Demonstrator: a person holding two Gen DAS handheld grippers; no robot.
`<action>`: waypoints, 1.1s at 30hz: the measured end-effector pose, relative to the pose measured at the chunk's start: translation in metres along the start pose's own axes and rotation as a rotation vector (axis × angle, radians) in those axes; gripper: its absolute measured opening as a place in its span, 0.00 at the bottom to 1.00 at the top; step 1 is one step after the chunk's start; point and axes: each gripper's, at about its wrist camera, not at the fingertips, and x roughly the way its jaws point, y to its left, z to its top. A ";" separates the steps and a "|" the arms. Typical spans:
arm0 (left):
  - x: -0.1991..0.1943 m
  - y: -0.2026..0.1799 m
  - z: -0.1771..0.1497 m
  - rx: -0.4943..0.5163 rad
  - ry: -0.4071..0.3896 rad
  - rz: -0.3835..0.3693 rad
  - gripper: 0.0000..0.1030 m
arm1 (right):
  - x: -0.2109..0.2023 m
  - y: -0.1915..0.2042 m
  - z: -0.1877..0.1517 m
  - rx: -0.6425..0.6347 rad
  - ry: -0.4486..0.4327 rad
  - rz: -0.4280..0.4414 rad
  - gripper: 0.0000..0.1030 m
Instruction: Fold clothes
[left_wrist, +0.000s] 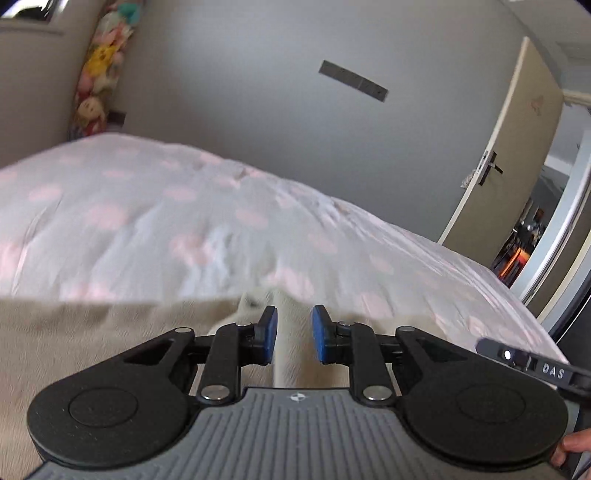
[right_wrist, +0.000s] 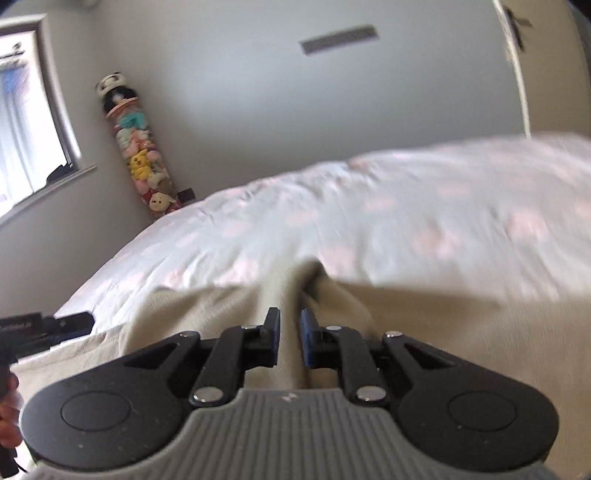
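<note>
Cloth (left_wrist: 92, 332), beige, lies on the pink-spotted bed (left_wrist: 147, 206). Left gripper (left_wrist: 294, 334) pinches a pale raised fold between narrowly parted pads; beside it, lettering "DAS". Right gripper (right_wrist: 289, 338) likewise pinches a cloth ridge.

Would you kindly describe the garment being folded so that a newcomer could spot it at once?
Start with the bed, covered by a white sheet with faint pink patches. On its near edge lies the beige garment, plain cream cloth without any pattern. It is the only piece with a ridge of fabric pinched up between the pads of each claw, left claw and right claw.
</note>
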 end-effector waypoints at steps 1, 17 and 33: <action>0.008 -0.008 0.002 0.021 -0.005 0.001 0.17 | 0.010 0.007 0.006 -0.011 -0.012 0.001 0.15; 0.079 0.028 -0.052 -0.021 0.070 0.024 0.00 | 0.096 -0.024 -0.050 0.005 0.021 -0.089 0.00; -0.036 -0.004 -0.050 0.022 0.093 0.105 0.04 | -0.024 -0.053 -0.028 0.022 0.104 -0.093 0.40</action>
